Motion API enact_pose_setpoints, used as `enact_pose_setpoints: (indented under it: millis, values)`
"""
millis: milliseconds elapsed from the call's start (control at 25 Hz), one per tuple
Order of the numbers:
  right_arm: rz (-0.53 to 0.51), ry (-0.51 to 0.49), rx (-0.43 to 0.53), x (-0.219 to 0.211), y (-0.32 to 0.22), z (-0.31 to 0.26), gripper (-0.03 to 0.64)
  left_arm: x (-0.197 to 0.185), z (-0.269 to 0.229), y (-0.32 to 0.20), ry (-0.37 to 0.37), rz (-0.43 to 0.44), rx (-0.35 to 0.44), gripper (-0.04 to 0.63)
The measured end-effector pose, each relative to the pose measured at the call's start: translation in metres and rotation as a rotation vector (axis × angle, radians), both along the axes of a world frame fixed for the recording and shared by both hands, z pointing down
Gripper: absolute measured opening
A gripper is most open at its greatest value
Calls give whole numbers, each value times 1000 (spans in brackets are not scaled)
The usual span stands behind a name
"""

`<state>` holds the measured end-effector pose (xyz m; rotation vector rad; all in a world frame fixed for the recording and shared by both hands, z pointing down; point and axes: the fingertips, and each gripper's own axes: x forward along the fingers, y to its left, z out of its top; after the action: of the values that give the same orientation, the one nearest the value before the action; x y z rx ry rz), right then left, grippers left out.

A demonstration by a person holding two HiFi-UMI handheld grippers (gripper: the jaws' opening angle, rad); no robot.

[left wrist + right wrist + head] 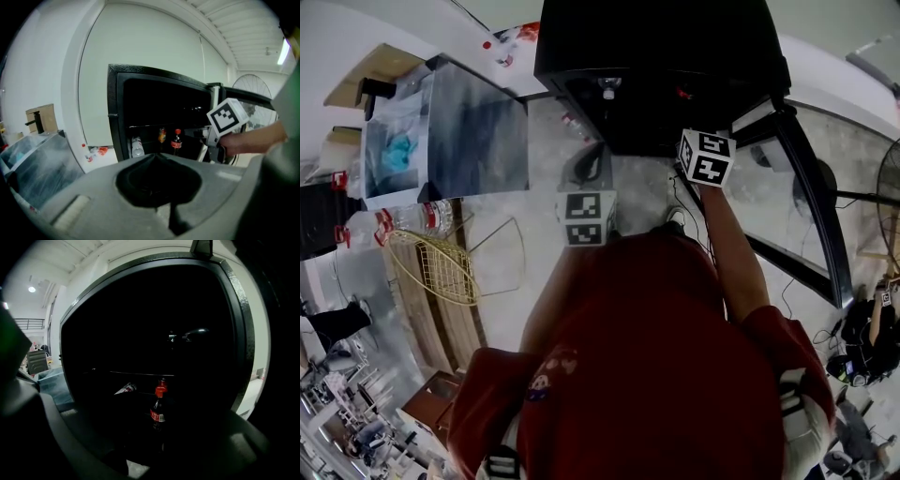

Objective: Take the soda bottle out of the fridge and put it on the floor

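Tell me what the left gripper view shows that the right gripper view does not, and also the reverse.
Only the left gripper view: the left tongs, closed and empty; the other gripper's marker cube with the hand holding it; a fan; the white wall.
Only the right gripper view: the right tongs, open and gripping nothing; a small lit display in the dark interior.
Both: the open black fridge and the upright red-capped soda bottle, untouched.

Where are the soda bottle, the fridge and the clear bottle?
soda bottle [158, 414], right gripper view, on its red label.
fridge [656, 47], head view, on its black top.
clear bottle [137, 148], left gripper view, on its body.
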<state>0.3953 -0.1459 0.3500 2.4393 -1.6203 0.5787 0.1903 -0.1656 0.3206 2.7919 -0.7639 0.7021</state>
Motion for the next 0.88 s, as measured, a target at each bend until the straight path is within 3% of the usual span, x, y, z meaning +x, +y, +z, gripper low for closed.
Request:
enact_pose_setpoints:
  millis: [880]
  values:
    - [-6, 13, -60, 41, -43, 31, 206, -9, -2, -13, 2, -102, 28, 0]
